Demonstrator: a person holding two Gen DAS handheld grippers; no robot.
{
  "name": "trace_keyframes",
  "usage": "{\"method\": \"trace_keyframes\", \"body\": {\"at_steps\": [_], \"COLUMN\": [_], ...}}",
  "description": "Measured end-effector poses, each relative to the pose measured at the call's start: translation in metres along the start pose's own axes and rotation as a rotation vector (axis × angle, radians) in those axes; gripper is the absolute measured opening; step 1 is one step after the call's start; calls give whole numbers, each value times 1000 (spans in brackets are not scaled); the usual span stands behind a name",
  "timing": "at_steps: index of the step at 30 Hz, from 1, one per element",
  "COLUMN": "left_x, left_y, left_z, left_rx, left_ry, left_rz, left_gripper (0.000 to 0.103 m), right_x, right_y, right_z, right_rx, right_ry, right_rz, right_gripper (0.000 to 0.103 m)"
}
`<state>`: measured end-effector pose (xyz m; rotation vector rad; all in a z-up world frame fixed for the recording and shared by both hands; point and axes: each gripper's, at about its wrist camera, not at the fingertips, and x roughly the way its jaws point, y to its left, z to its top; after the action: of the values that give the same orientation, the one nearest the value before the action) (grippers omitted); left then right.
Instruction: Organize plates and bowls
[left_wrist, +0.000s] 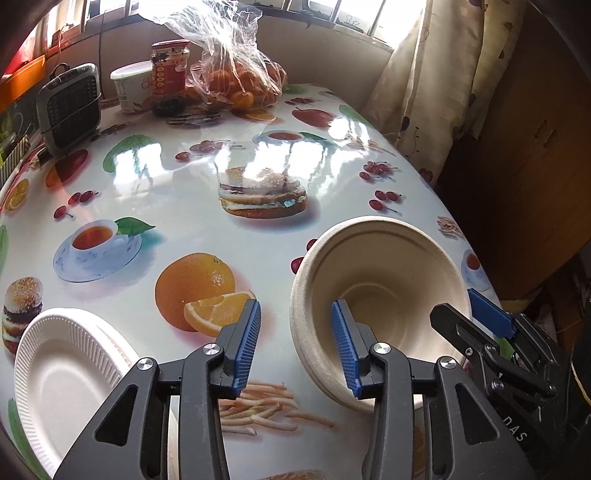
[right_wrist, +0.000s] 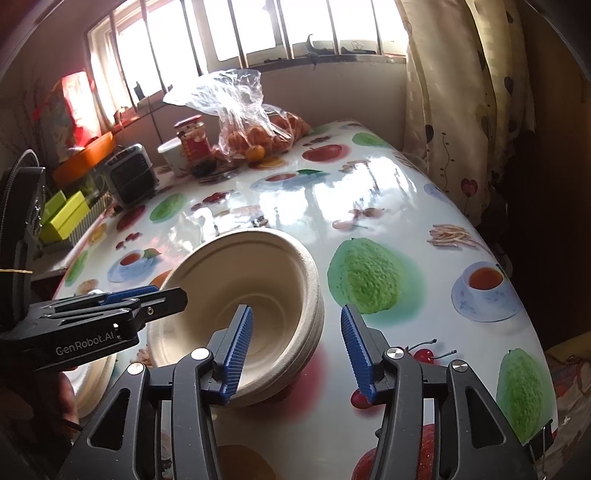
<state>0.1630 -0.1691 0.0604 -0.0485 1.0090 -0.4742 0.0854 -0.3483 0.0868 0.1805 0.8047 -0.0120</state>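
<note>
A stack of beige paper bowls (left_wrist: 380, 295) stands on the printed tablecloth, also in the right wrist view (right_wrist: 251, 288). My left gripper (left_wrist: 295, 347) is open, straddling the stack's left rim: one blue pad is inside the bowl, the other outside. My right gripper (right_wrist: 295, 350) is open and straddles the right rim the same way; it also shows in the left wrist view (left_wrist: 480, 314). The left gripper shows in the right wrist view (right_wrist: 147, 295). A white foam plate (left_wrist: 62, 373) lies at the near left on another plate.
At the table's far end are a bag of oranges (left_wrist: 240, 74), a red-labelled jar (left_wrist: 170, 74), a white tub (left_wrist: 131, 86) and a small grey heater (left_wrist: 72, 107). A curtain (left_wrist: 424, 92) hangs along the right table edge (right_wrist: 517, 295).
</note>
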Motion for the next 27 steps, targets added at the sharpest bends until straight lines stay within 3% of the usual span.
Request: {"method": "trace_keyframes", "body": {"at_steps": [27], "left_x": [-4], "left_y": [-5], "left_z": [-7], "left_rx": [13], "left_ry": [-6], "left_rz": [-14], "left_gripper": [47], "right_x": [14], "right_y": [-16], "right_z": [3], "right_rx": [40], "right_ry": [43], "right_rz": [63], "right_gripper": [51]}}
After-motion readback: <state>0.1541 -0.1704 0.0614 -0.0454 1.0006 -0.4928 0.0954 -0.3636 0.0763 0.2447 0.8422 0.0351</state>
